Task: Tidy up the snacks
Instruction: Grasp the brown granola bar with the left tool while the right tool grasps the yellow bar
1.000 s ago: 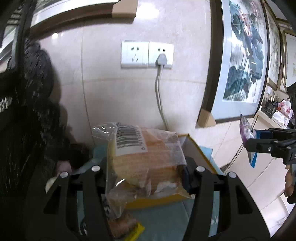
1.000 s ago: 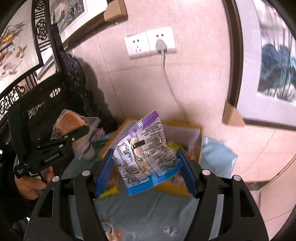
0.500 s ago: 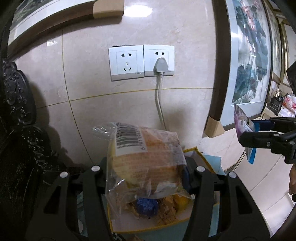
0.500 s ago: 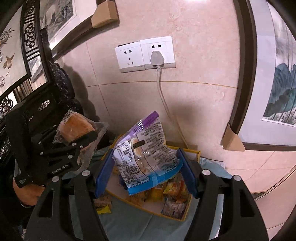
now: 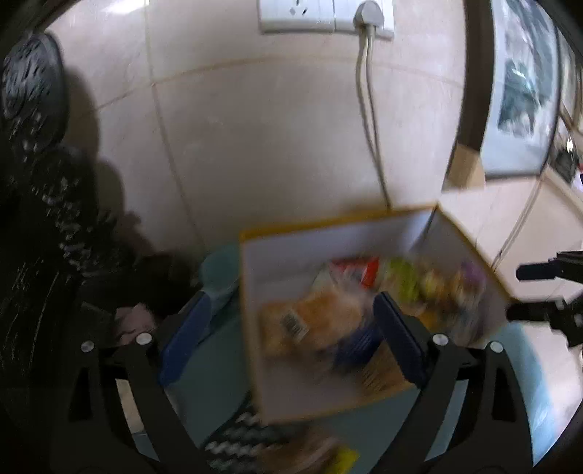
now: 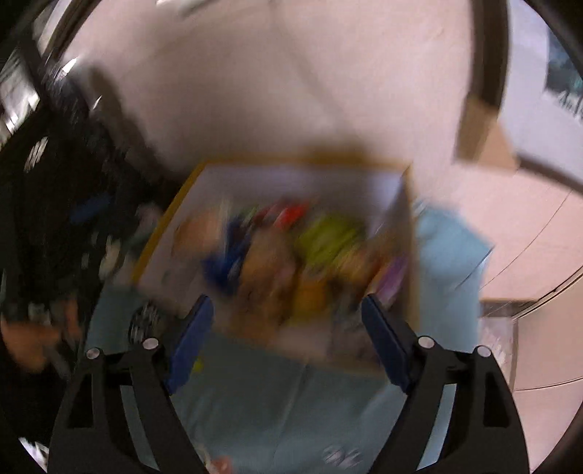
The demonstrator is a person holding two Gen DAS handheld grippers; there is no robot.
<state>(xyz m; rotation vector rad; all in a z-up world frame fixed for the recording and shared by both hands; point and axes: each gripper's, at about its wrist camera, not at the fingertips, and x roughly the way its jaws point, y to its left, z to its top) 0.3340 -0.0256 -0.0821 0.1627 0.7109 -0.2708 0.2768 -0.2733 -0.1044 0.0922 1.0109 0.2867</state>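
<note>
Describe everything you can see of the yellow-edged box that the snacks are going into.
The box is an open, shallow, rectangular carton that looks like cardboard, with yellow rims and pale inner walls. It sits flat on a light blue cloth close to the tiled wall. Inside lies a loose heap of packets: an orange-brown bread pack with a barcode label, plus red, green, blue and purple wrappers, all blurred. In neither view do fingers touch it.

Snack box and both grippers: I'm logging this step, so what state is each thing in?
Yellow-rimmed box: open-topped, holding many snacks.
Bread packet: lying in the box, released.
Left gripper: jaws opening, pads pressing nothing.
Right gripper: jaws opening, nothing held.
Plug: in the wall socket.
</note>
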